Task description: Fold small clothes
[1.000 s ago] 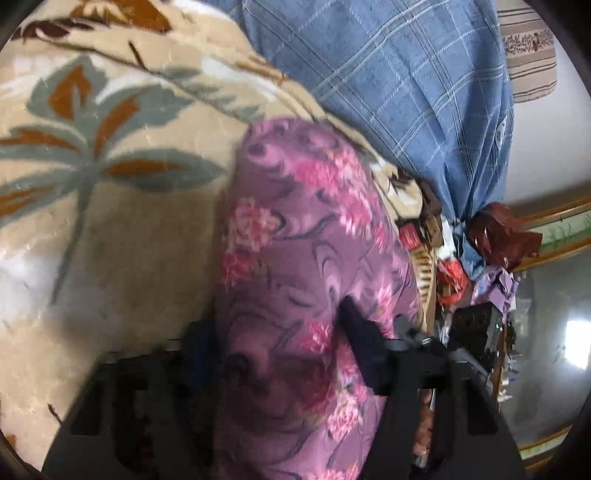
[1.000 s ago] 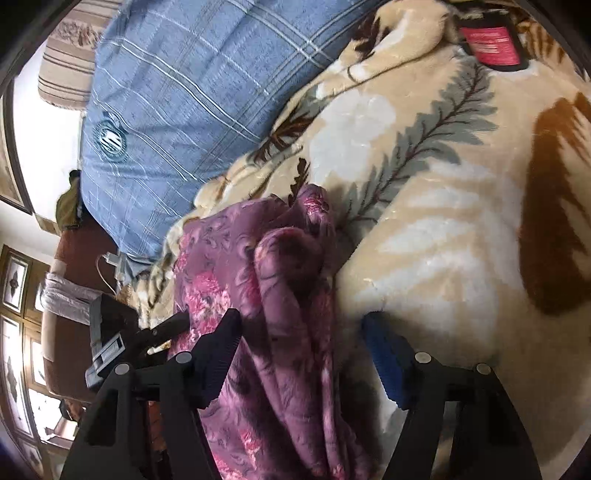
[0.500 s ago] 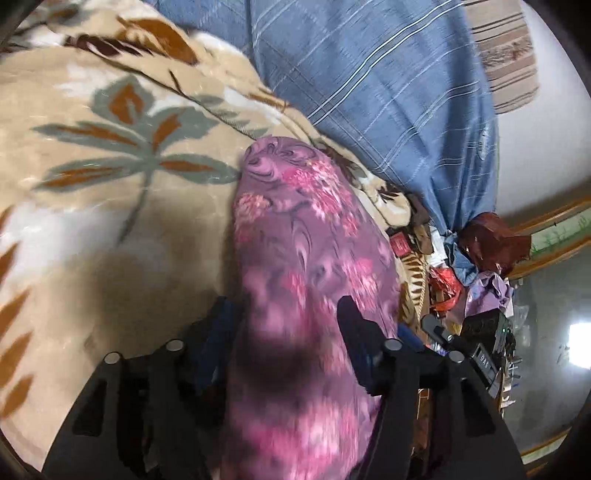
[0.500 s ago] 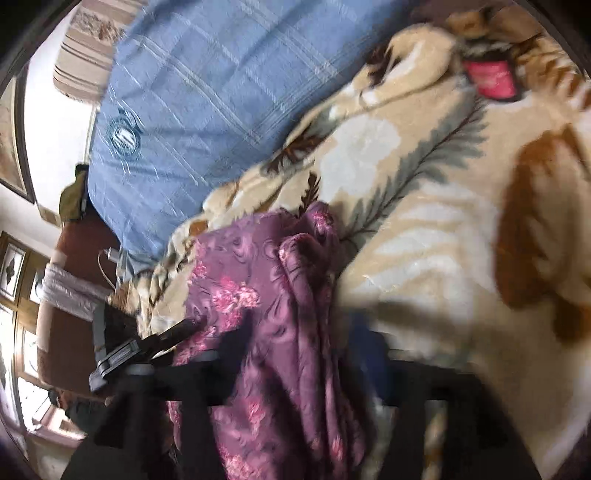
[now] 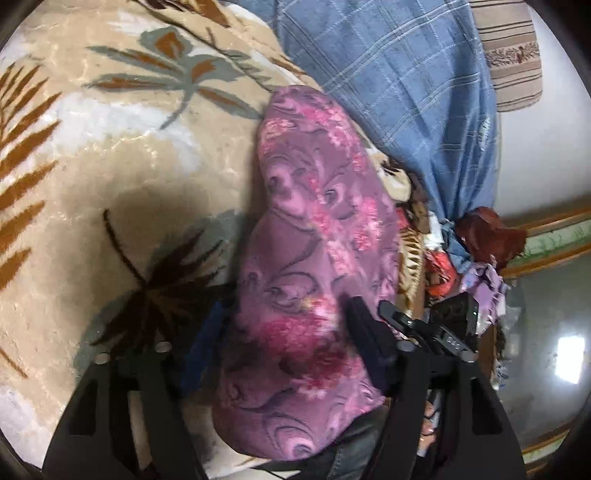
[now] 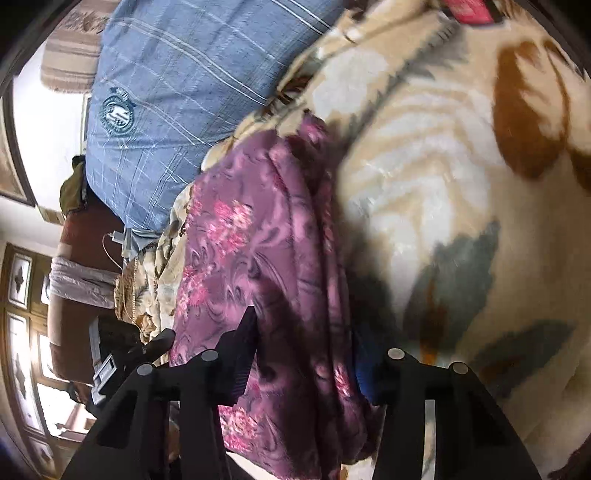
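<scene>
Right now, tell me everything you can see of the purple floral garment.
The purple floral garment is thin, soft-looking fabric printed with dark swirls and pink flowers. It is bunched into a long, creased strip that runs away from both cameras over the beige leaf-patterned blanket, its far end near the blue checked cloth. The left gripper and right gripper each have it between their fingers.

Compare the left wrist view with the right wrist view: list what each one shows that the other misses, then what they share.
Only the left wrist view shows the dark red bundle past the blanket's edge.

Only the right wrist view shows the round crest printed on the blue plaid cloth, and a red tag at the top.

Both show the purple floral garment running between that gripper's fingers, the leaf-patterned blanket beneath, and the blue plaid cloth behind. The left gripper and right gripper each straddle the fabric.
</scene>
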The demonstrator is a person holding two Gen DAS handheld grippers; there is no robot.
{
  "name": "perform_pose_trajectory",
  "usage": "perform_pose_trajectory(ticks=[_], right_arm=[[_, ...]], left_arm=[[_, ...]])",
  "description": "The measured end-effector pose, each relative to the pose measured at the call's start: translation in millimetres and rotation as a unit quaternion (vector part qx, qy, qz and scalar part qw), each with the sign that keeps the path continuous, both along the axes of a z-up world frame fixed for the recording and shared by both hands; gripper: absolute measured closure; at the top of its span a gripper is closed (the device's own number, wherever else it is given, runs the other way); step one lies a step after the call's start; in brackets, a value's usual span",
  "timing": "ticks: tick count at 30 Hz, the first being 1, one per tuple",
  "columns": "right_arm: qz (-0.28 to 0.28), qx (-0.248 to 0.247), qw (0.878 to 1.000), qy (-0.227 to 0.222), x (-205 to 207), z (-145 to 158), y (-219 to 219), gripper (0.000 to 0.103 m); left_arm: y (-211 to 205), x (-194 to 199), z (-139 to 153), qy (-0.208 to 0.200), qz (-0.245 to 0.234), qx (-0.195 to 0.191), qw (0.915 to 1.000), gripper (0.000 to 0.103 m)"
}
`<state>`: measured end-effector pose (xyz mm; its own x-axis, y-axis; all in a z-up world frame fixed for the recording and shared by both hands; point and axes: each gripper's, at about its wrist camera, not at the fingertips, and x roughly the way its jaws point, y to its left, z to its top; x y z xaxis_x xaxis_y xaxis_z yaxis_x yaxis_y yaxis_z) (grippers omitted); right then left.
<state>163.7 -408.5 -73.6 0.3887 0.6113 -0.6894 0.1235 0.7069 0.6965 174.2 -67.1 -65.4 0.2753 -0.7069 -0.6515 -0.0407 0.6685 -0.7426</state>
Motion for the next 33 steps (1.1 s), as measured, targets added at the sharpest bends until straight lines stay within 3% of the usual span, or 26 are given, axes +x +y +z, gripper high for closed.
perform_pose_trajectory(ticks=[1,2,4,7,9,12,14,18,20,23,25,28,30,31,33], right_arm=[[-0.001,0.012,1.0,0.006,0.0,-4.7,-1.6,0.054],[-0.003,0.027,1.0,0.012,0.8,-8.5,-3.6,0.053],[-0.002,0.045,0.999,0.018,2.4,-13.2,-5.7,0.053],[-0.001,0.048,0.999,0.018,1.9,-13.1,-5.1,0.06],[-0.004,0.043,0.999,0.009,-4.8,-6.9,-5.1,0.063],[-0.013,0.04,0.999,-0.008,-18.1,-0.8,-4.4,0.059],[-0.017,0.04,0.999,-0.004,-25.0,-4.4,-4.0,0.052],[-0.005,0.037,0.999,0.014,-22.6,-12.8,1.5,0.048],[0.001,0.021,1.0,0.01,-22.7,-10.9,4.9,0.054],[0.007,0.017,1.0,0.012,-23.2,-10.7,8.7,0.066],[0.009,0.017,1.0,0.005,-26.1,-6.4,9.0,0.071],[0.015,0.019,1.0,-0.011,-35.2,1.4,14.5,0.071],[0.016,0.019,1.0,-0.009,-38.8,-1.9,16.7,0.067],[0.016,0.016,1.0,-0.004,-38.2,-4.4,17.0,0.065],[0.013,0.019,1.0,0.01,-34.3,-10.6,15.4,0.056]], left_arm=[[1.0,0.4,-5.4,0.01,0.003,-0.007,0.9999,0.021],[2.3,2.9,-13.9,0.023,0.011,-0.033,0.9991,0.021],[3.4,4.7,-15.7,0.029,0.018,-0.048,0.9982,0.021],[0.5,1.1,-6.6,0.03,0.014,-0.047,0.9983,0.053],[4.0,-3.9,0.7,0.021,0.017,-0.05,0.9984,0.059],[6.0,-10.2,0.8,0.01,0.024,-0.026,0.9993,0.05],[7.9,-12.4,-7.1,0.025,0.038,-0.02,0.9988,0.028],[6.9,-13.6,-12.8,0.029,0.038,-0.04,0.998,0.027],[5.4,-15.5,-12.2,0.035,0.031,-0.061,0.9971,0.047],[8.5,-19.9,-5.8,0.037,0.033,-0.063,0.9968,0.058],[10.8,-24.8,-0.7,0.035,0.03,-0.07,0.9965,0.06],[15.3,-31.6,-0.1,0.034,0.031,-0.077,0.996,0.058],[15.6,-32.8,-5.8,0.038,0.038,-0.053,0.9971,0.048],[15.7,-32.6,-7.9,0.038,0.042,-0.048,0.9972,0.038],[18.3,-33.5,-12.3,0.045,0.049,-0.051,0.9965,0.033]])
